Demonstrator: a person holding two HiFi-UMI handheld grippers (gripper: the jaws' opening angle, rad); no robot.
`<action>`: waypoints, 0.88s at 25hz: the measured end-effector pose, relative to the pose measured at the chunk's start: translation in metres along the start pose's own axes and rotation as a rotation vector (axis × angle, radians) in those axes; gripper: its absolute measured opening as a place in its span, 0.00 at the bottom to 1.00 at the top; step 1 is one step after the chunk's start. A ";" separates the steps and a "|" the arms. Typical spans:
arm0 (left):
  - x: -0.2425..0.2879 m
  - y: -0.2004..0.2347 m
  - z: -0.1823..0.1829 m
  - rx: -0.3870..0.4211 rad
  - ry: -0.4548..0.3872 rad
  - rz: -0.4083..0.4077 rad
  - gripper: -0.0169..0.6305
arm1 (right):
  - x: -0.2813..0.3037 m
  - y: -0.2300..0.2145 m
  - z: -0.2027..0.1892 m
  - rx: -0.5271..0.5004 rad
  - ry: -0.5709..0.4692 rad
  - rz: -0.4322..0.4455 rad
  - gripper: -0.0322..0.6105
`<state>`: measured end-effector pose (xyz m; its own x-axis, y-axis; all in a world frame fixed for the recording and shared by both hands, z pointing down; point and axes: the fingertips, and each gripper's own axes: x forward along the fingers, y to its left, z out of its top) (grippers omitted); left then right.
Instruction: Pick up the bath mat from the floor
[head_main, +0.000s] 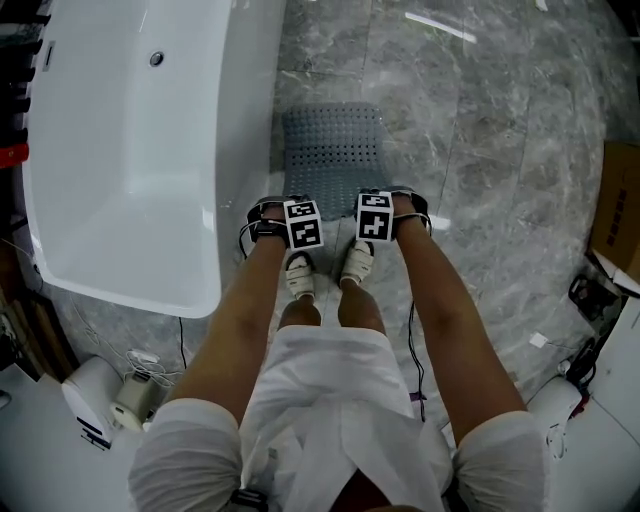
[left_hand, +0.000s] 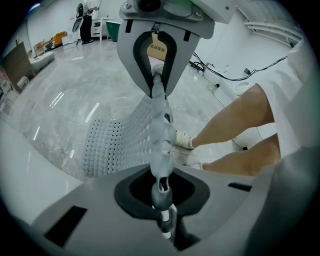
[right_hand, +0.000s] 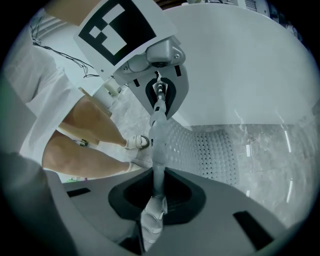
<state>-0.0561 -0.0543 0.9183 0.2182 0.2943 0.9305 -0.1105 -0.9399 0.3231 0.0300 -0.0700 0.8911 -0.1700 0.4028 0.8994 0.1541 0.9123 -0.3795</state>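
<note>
Closest to each lens, jaws are seen pressed together on a pinched fold. The left gripper (left_hand: 161, 192) is clamped on the near edge of the mat (head_main: 333, 150). The right gripper (right_hand: 155, 200) is clamped on that same edge just beside it. No gap is left at either pair of pads, so neither tool is empty.

In each gripper view the other gripper is found at twelve o'clock, with the gathered edge stretched between the two. From that raised strip the perforated sheet is seen to slope away and down.

In the head view the mat is found at twelve o'clock of the grippers. Its far part lies flat on the grey marble floor (head_main: 480, 120). The tub (head_main: 130, 150) is set at nine o'clock of the mat, its wall just beside the mat's long side. The person's shoes (head_main: 300, 275) are planted at six o'clock, close to the held edge. A box (head_main: 620, 210) is seen well apart at three o'clock.

The grasp is judged complete and the lift not yet made, since most of the mat is on the floor. Both grippers should next be raised together and level, so that the edge is not torn from either grip. A slow peel toward six o'clock may be needed (the dotted surface suggests that the underside could cling to the stone).
</note>
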 end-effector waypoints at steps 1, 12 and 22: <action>-0.014 -0.011 0.003 -0.001 -0.001 -0.001 0.07 | -0.012 0.011 0.003 0.006 0.000 -0.006 0.14; -0.138 -0.085 0.031 0.030 0.020 0.005 0.07 | -0.129 0.094 0.026 0.048 -0.029 -0.045 0.14; -0.247 -0.148 0.039 0.053 0.022 0.034 0.07 | -0.222 0.164 0.061 0.032 -0.050 -0.070 0.14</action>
<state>-0.0557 0.0049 0.6338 0.1940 0.2656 0.9444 -0.0655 -0.9570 0.2826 0.0333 -0.0054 0.6157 -0.2279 0.3400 0.9124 0.1091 0.9401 -0.3231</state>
